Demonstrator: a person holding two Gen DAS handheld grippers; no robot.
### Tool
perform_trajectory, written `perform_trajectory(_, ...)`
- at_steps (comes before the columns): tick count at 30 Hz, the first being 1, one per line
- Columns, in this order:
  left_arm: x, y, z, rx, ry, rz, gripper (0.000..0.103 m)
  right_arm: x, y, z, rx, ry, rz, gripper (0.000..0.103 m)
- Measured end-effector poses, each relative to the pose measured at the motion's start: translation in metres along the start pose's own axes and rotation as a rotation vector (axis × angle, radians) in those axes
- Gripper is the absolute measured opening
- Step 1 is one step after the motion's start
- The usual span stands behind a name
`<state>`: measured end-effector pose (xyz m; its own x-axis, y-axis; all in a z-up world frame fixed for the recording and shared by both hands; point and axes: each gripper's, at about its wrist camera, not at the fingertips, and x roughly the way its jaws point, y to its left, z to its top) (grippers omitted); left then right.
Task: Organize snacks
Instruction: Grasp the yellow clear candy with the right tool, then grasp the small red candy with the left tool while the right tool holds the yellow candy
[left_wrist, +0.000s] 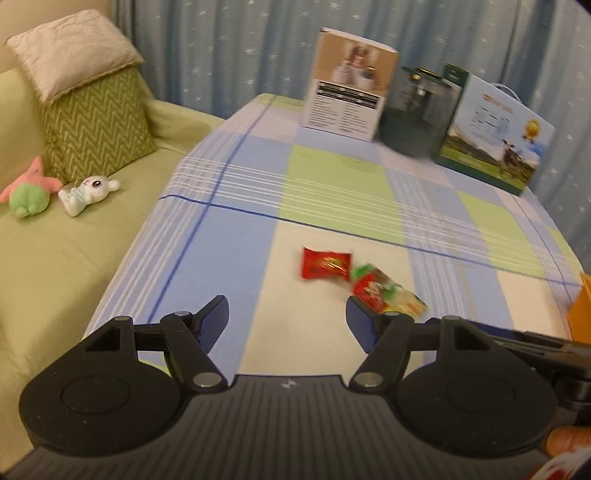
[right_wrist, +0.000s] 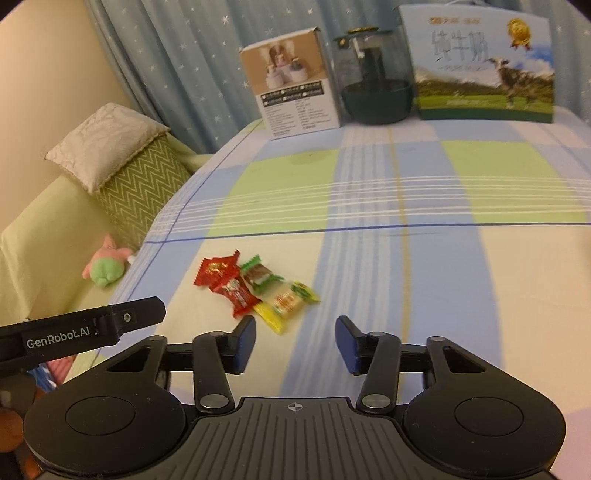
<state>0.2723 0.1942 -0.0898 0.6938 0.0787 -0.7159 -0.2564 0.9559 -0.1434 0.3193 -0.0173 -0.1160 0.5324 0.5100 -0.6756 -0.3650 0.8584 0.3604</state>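
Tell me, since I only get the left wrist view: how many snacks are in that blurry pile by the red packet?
Observer: The right wrist view is sharper. It looks like five wrapped snacks bunched together: two red, one green and brown, one pale, one yellow.
Operator: Is the other gripper holding any of them?
Observer: No. The right gripper is open with nothing between its fingers. The snacks lie ahead of it, to its left.
Operator: What does the front of the blue box at the back say?
Observer: The blue box carries large Chinese characters above a cow standing on grass.
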Motion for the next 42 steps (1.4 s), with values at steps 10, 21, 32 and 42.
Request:
perform_trajectory(10, 0.003, 0.012, 0.001, -0.044, 0.007, 0.01, 0.067, 0.033, 0.007, 0.011, -0.029, -0.006, -0.028, 0.041)
perform_trajectory(21, 0.01, 0.001, -0.004, -0.019, 0.03, -0.037, 0.067, 0.033, 0.01, 0.003, -0.19, 0.018, -0.075, 0.022)
perform_trajectory(32, 0.03, -0.045, -0.009, 0.079, 0.009, -0.135, 0.045, -0.012, -0.044, 0.02, -0.044, -0.004, -0.103, 0.022)
perform_trajectory(42, 0.052, -0.055, -0.005, 0.057, -0.006, -0.099, 0.032, -0.013, -0.059, 0.02, 0.005, -0.003, -0.101, 0.022)
